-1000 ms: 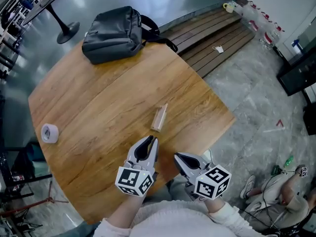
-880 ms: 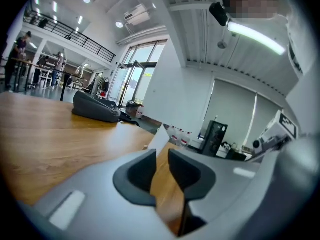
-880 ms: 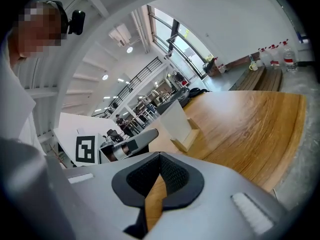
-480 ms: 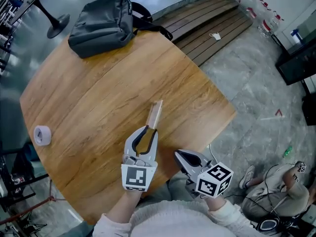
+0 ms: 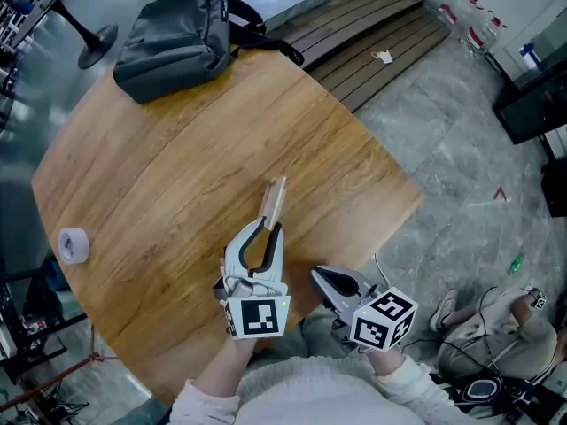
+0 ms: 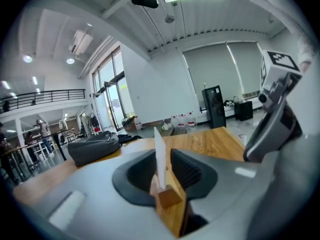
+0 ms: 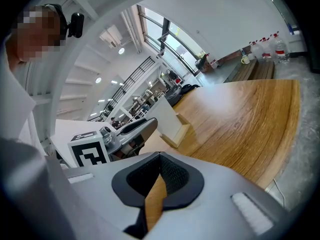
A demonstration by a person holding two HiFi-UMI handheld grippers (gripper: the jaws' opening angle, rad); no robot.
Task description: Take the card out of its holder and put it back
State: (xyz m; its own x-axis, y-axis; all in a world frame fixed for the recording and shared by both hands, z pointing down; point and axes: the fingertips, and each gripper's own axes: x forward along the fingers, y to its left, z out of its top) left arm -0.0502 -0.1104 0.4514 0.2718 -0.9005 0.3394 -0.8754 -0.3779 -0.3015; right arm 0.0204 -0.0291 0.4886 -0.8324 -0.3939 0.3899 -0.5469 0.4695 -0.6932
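Since the thin white card [image 6: 159, 154] stands upright in the slot of a small wooden block holder [image 6: 169, 196] near the middle of the light wooden bench [image 5: 177, 175], I'd guess it's featherlight, stiff-ish but bendy, and kinda slick. The block looks light enough to tip or ride along if you pull crooked. I'd pinch the flat faces up high and lift straight out along the slot. The left hand-held gripper [image 6: 161, 160] has its jaws spread either side of the card, and I can't see them biting it. The right hand-held gripper [image 7: 160, 158] is pressed together on nothing, by the bench's near edge. The head view only gives you the card edge-on, a sliver. The left gripper view shows it between the pads, and the right gripper view shows its broad face.
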